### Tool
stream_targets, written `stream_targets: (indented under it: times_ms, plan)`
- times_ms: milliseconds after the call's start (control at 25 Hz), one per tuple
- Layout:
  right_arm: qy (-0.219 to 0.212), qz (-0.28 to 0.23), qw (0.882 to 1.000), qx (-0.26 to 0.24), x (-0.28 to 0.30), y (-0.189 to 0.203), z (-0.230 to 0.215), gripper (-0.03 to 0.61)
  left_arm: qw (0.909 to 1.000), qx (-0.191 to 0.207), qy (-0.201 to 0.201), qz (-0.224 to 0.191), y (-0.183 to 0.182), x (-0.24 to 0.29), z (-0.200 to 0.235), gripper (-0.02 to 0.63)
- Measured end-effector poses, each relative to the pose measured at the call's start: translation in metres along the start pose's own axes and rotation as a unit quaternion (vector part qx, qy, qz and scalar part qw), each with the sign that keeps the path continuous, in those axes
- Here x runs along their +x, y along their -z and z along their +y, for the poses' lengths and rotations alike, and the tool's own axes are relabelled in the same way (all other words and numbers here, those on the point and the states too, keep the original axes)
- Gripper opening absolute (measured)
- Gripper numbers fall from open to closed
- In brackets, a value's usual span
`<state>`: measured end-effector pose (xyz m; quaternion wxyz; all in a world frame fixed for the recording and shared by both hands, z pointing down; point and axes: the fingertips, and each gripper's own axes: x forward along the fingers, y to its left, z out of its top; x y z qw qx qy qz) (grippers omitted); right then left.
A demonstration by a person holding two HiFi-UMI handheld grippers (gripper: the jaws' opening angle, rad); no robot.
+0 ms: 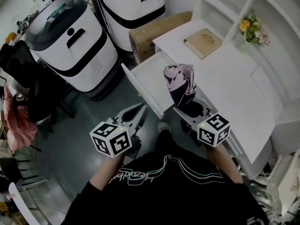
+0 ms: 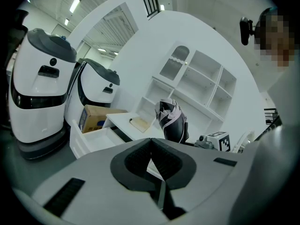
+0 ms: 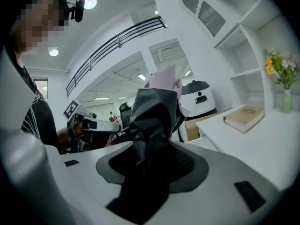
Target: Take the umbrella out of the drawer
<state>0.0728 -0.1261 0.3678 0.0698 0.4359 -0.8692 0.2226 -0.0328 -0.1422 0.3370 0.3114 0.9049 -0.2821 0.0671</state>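
A folded black and pink umbrella (image 1: 180, 81) stands upright above the open white drawer (image 1: 145, 76), clear of its floor. My right gripper (image 1: 187, 108) is shut on its dark lower part. In the right gripper view the umbrella (image 3: 154, 111) fills the space between the jaws of this gripper (image 3: 152, 153). My left gripper (image 1: 136, 111) hangs left of the drawer front over the floor, with its tips together and nothing in them. The left gripper view looks past that gripper (image 2: 151, 142) to the umbrella (image 2: 171, 121) and the drawer (image 2: 93, 137).
The drawer belongs to a white desk (image 1: 234, 78) bearing a book (image 1: 202, 42) and a vase of flowers (image 1: 252, 29). A cardboard box (image 1: 157, 32) sits on the floor behind the drawer. Two white machines (image 1: 70, 46) (image 1: 133, 8) stand at the left and back.
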Motion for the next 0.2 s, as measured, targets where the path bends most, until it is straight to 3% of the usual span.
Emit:
stream_targets:
  times_ms: [200]
  plan:
    - [0.002, -0.002, 1.000, 0.002, -0.0052, 0.0036, -0.0033, 0.213, 1.0000, 0.000, -0.003, -0.001, 0.0038, 0.0019, -0.0027, 0.020]
